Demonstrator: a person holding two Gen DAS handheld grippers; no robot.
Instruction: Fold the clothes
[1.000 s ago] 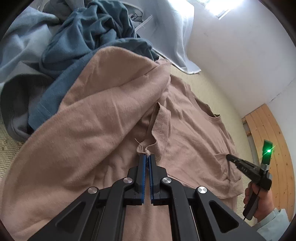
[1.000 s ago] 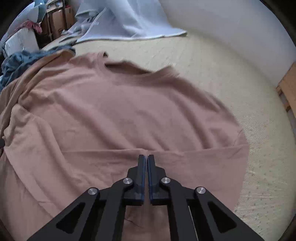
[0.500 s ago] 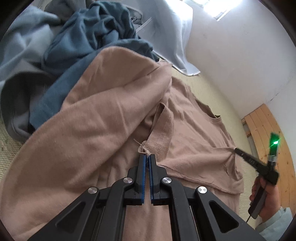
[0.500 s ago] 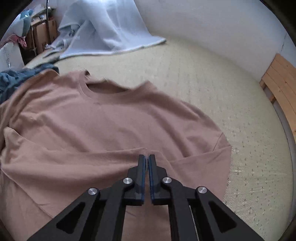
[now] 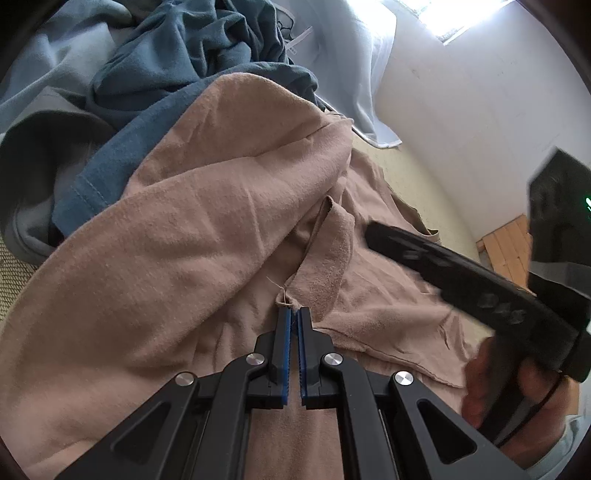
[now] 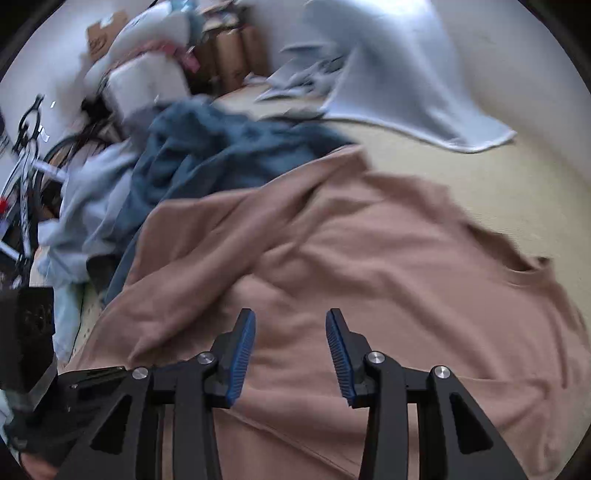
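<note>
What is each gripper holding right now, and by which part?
Left gripper pinches the tan T-shirt at a hem corner; right gripper is open, holding nothing.

I see a pale woven mat (image 6: 491,173) covering the floor, beige with a fine dotted weave. Behind it a white wall (image 5: 476,122) curves up, and strong daylight pours in from a window (image 5: 443,18) at the top of the left wrist view. Low on the right there, a strip of light wooden boards (image 5: 506,247) meets the wall. In the right wrist view, which is blurred, I make out cardboard boxes (image 6: 229,55) stacked against the far wall, a white box (image 6: 147,83) just in front of them, and part of a bicycle (image 6: 22,155) at the far left edge.
</note>
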